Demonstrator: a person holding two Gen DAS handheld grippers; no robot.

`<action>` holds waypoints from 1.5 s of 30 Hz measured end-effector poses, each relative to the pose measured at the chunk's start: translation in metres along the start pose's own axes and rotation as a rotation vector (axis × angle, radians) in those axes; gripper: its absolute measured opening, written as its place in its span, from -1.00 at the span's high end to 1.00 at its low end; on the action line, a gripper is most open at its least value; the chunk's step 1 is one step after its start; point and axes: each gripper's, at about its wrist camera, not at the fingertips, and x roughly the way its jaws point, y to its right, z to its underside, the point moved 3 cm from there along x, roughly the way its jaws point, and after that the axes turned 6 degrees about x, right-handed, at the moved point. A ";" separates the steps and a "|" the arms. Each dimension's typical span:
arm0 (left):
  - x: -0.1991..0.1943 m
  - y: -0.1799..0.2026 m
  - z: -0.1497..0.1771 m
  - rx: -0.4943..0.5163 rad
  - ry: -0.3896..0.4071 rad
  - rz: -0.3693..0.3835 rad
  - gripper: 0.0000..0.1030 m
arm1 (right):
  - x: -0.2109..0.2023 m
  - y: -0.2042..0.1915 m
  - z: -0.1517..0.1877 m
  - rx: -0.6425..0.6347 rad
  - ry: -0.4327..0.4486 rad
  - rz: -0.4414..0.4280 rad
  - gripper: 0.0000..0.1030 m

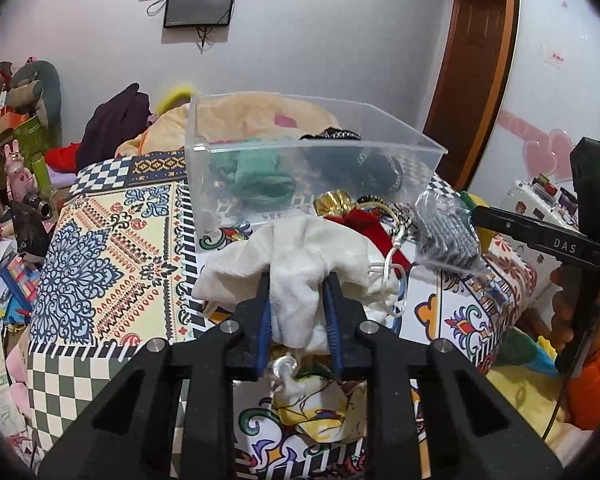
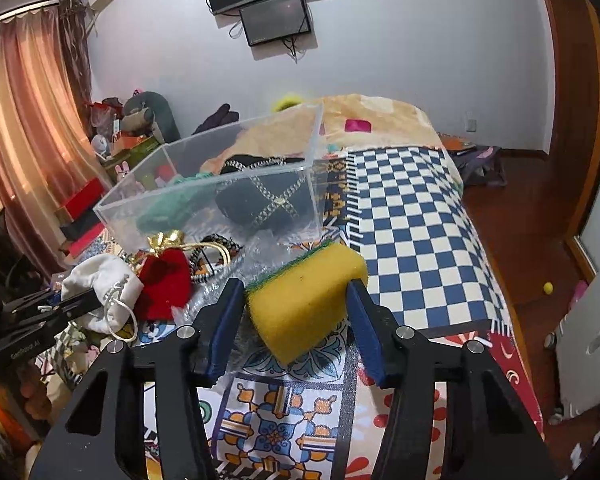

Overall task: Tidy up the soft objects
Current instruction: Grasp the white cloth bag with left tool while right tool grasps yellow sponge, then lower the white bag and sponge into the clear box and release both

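Two soft items already in the clear plastic box (image 2: 228,184) on the bed (image 2: 420,220): green knit, black pouch. My left gripper (image 1: 298,292) pinches a white cloth drawstring pouch (image 1: 300,256); my right gripper (image 2: 296,304) clasps a yellow sponge (image 2: 300,300). Red pouch (image 2: 164,284) remains outside.

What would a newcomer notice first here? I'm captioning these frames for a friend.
The yellow sponge squeezed in the right gripper, and the white pouch pinched in the left gripper. Behind both, on the patterned cloth, a clear box holds green and black items.
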 end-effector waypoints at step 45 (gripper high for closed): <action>0.027 -0.019 -0.120 0.007 0.152 -0.091 0.57 | 0.031 -0.071 -0.092 -0.138 0.155 -0.090 0.12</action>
